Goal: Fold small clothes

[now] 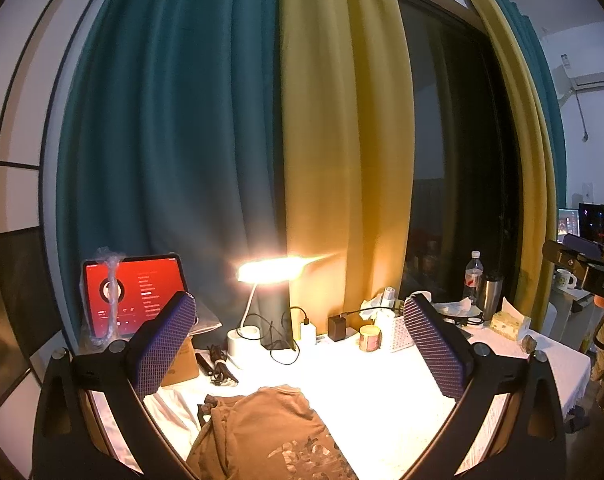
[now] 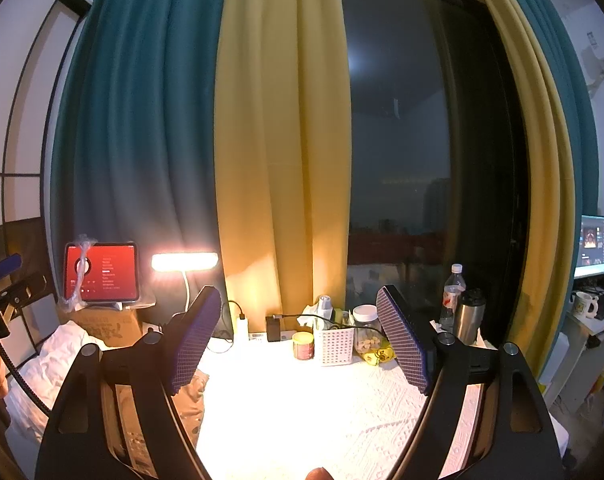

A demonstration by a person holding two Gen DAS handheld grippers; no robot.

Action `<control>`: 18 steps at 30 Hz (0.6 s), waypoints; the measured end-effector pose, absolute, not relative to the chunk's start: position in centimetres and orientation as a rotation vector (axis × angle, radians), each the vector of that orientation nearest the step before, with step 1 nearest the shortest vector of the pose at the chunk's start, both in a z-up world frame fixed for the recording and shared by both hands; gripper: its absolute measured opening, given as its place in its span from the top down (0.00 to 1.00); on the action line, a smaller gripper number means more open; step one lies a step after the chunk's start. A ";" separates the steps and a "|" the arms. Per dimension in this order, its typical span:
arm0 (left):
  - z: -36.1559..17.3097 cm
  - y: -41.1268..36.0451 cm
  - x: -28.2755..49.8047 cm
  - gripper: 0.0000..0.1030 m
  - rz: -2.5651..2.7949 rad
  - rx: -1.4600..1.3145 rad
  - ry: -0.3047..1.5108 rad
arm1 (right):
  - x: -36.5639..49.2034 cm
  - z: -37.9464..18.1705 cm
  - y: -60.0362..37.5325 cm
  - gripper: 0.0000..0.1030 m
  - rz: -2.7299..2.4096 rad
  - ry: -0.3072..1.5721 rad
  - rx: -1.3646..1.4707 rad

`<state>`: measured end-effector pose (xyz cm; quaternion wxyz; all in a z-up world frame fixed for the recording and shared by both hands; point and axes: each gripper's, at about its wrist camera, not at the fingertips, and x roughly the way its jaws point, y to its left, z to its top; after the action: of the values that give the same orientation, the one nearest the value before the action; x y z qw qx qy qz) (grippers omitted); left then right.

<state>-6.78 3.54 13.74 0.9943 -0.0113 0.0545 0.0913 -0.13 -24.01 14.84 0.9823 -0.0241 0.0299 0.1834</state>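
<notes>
Your left gripper (image 1: 298,344) hangs released just above the crumpled brown printed T-shirt (image 1: 262,428) at the bench's near-left edge; your right gripper (image 2: 300,344), also released, sits farther right.

Shirt (image 1: 262,436): lower part cut off by the frame's bottom edge, its print partly out of view; in the right wrist view only a strip shows beside the left finger. Tablet (image 1: 136,296): screen text too small to read, partly hidden by a plastic wrap (image 1: 110,292).
</notes>
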 end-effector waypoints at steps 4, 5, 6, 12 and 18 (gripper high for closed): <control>13.8 3.7 -6.7 0.00 0.181 -0.021 0.109 | 0.0 14.7 -24.1 0.20 0.369 0.063 -0.047; 13.8 3.7 -6.7 0.00 0.181 -0.021 0.109 | 0.0 14.7 -24.1 0.20 0.369 0.064 -0.047; 13.8 3.7 -6.7 0.00 0.181 -0.021 0.111 | 0.0 14.7 -24.1 0.20 0.369 0.064 -0.047; 13.8 3.7 -6.4 0.00 0.176 -0.017 0.115 | 0.1 14.4 -24.2 0.20 0.368 0.068 -0.046; 13.7 3.7 -5.9 0.00 0.173 -0.015 0.122 | 0.4 14.2 -24.3 0.20 0.366 0.076 -0.047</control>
<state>-5.95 3.66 13.67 0.9944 -0.0077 0.0608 0.0861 0.38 -24.26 14.21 0.9823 -0.0232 0.0379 0.1820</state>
